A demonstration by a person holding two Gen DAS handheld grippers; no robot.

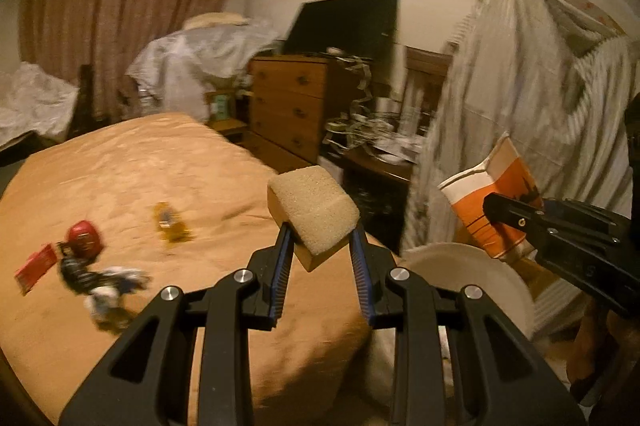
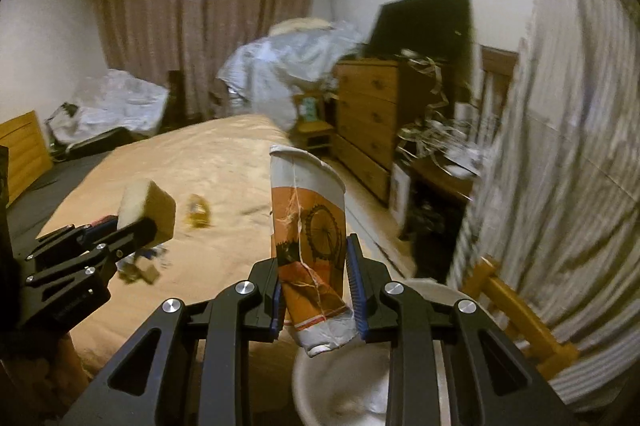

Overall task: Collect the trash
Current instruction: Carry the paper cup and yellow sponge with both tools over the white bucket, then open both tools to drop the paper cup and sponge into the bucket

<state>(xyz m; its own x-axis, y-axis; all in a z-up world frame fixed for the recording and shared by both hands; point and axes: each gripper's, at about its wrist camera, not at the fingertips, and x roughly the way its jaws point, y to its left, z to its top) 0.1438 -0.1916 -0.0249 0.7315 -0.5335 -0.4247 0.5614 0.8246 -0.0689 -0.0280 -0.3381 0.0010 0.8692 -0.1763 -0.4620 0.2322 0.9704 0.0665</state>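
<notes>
1. Bedroom with a smooth tan bedspread [image 1: 132,162].
2. Left gripper [image 1: 320,246] clamps a porous, blocky sponge [image 1: 312,210].
3. Right gripper [image 2: 316,290] squeezes a crumpled orange-and-white paper cup [image 2: 308,234].
4. Round white bin [image 1: 472,278] at four o'clock; wrappers [image 1: 100,282] at nine.

The left tongs [image 1: 320,246] are matt black plastic with bright metal rivets and ribbed blue pads, pinching a porous, rough beige sponge [image 1: 314,212]. The right tongs [image 2: 314,286], of the same finish, squeeze a creased paper cup [image 2: 310,246] printed orange and white. Low in the frame sits a smooth, off-white plastic bin [image 2: 340,398]. The bed [image 1: 132,162] wears a soft tan cloth with a faint sheen. At centre right stands a varnished wooden dresser [image 1: 292,102]; upper left hang matt pinkish cloth curtains [image 1: 128,6].
</notes>
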